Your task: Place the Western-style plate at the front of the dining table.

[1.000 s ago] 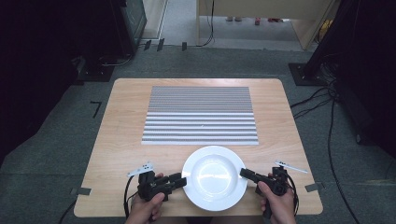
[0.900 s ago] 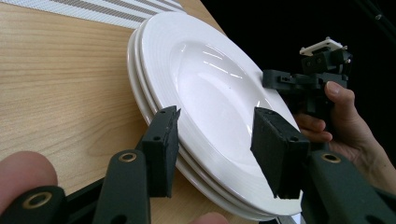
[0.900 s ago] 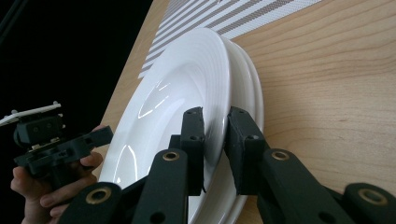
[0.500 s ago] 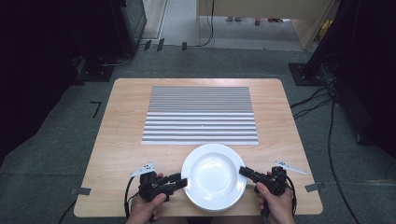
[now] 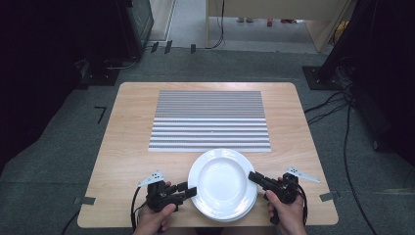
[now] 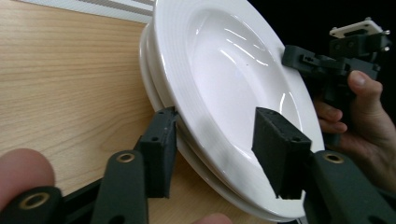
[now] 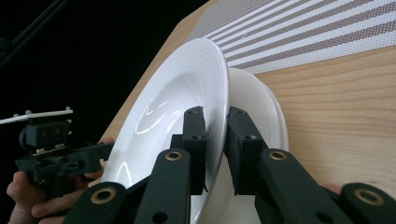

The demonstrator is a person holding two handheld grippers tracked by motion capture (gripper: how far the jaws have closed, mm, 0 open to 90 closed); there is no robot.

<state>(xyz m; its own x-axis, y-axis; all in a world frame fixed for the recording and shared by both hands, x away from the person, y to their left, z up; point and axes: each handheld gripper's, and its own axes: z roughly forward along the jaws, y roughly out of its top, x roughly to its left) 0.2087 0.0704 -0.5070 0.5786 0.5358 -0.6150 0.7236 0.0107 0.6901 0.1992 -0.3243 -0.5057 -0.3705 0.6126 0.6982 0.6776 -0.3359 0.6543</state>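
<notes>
The plates (image 5: 222, 183) are plain glossy white, with faint ringed ridges round the rim. The placemat (image 5: 210, 121) behind them is striped grey and white, narrow bands at the far end, broader ones nearer. The table (image 5: 127, 147) is pale wood with a light grain. Both grippers, the left (image 5: 191, 190) and the right (image 5: 253, 176), are matte black, with brass-coloured rivets.

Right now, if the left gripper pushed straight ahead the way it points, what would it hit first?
The stacked white plates: the left gripper already straddles their near rim, jaws apart. Going on, the rim would likely bottom out between the jaws; depth there is unclear.
</notes>
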